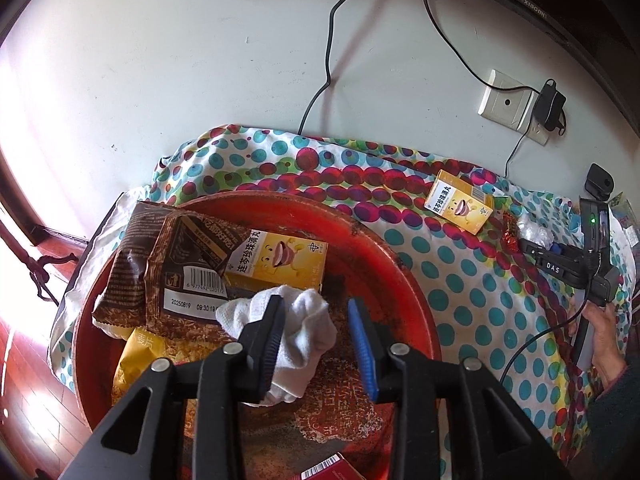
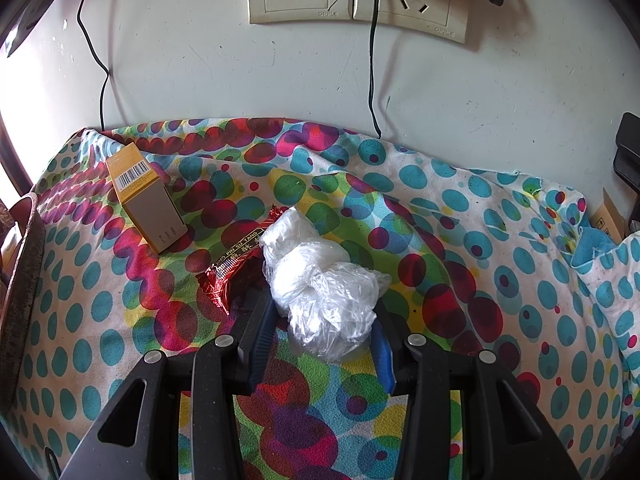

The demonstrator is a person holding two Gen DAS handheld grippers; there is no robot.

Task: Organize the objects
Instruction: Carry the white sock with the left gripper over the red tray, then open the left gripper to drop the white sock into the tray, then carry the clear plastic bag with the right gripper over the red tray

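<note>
Left tool (image 1: 316, 320) open over white cloth (image 1: 298, 344) in red tray (image 1: 384, 240).

Daylight floods in from the left of both views, blowing out the wall (image 1: 80, 80) there to white glare, while the right side stays evenly lit. The cables (image 2: 372, 80) cast soft shadows on the wall. Both pictures are sharp in the middle, but the fisheye bends straight lines and darkens the corners into a black rim.
</note>
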